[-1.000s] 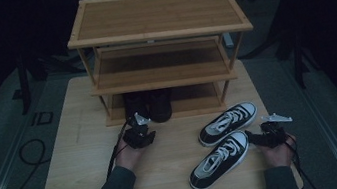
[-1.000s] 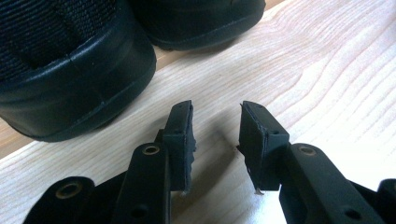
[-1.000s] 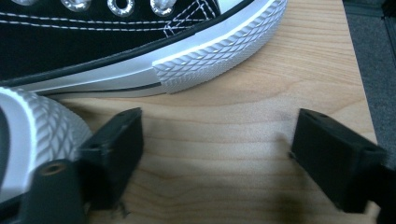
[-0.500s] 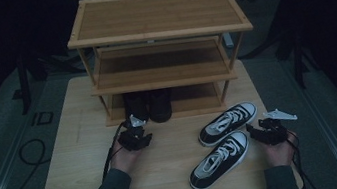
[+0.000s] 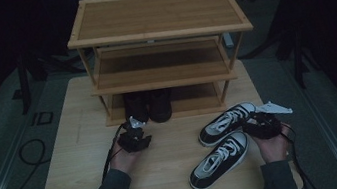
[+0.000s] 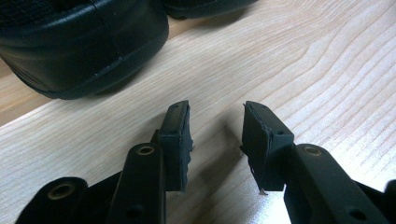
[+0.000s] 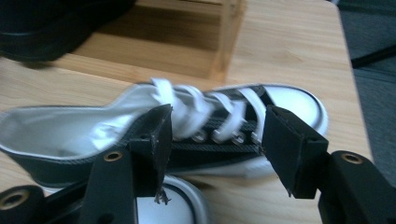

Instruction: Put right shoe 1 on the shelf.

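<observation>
Two sneakers lie on the tabletop (image 5: 82, 137) before the shoe rack (image 5: 154, 15), likely awaiting shelving: right gripper (image 5: 256, 127) fingers, just narrowed, seemingly straddle the farther sneaker (image 5: 226, 123) ungripped, while left gripper (image 5: 135, 139) fingers, just widened, stand empty.

sneakers: 2 (image 5: 225, 123) (image 5: 219, 161) | black shoes: 2 (image 5: 136, 108) (image 5: 160, 105) | shoe rack: 1 (image 5: 160, 36)

L gripper (image 5: 138, 135) low, jaws apart, empty. R gripper (image 5: 255, 127) raised, jaws just closing partway, gripping nothing.
</observation>
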Motion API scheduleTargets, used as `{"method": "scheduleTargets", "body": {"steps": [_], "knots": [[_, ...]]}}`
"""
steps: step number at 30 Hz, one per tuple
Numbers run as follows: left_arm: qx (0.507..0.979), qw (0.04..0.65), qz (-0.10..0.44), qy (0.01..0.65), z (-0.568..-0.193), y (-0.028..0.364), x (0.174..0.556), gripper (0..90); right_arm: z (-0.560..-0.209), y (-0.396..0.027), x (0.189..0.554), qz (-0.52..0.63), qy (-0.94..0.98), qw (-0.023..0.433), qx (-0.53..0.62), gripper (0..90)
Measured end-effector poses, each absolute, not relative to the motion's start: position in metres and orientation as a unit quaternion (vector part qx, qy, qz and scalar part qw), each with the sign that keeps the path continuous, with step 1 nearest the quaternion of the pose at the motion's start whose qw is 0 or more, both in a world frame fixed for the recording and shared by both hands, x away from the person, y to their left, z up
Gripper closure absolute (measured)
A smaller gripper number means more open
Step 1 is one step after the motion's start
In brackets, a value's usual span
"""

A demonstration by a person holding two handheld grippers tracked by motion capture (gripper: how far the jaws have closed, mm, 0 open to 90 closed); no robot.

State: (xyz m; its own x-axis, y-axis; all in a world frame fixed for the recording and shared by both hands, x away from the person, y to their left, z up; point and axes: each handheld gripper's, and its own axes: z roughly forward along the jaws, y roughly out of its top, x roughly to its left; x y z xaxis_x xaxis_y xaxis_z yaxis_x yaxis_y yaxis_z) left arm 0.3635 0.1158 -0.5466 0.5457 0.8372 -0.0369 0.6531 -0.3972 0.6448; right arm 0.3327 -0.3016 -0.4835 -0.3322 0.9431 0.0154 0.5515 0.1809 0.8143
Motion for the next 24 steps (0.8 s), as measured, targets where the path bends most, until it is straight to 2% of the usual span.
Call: {"method": "scheduleTargets", "body": {"steps": [13,19,24], "knots": [[0.823,0.311,0.147,0.452,-0.546,0.116,0.363,61.9,-0.478,-0.266,0.361,0.36,0.754,0.245,0.492,46.3],[0.824,0.309,0.147,0.451,-0.547,0.115,0.363,61.8,-0.481,-0.254,0.369,0.329,0.773,0.248,0.483,51.7],[0.824,0.31,0.146,0.451,-0.547,0.115,0.363,61.6,-0.485,-0.255,0.369,0.314,0.785,0.231,0.481,57.0]]}}
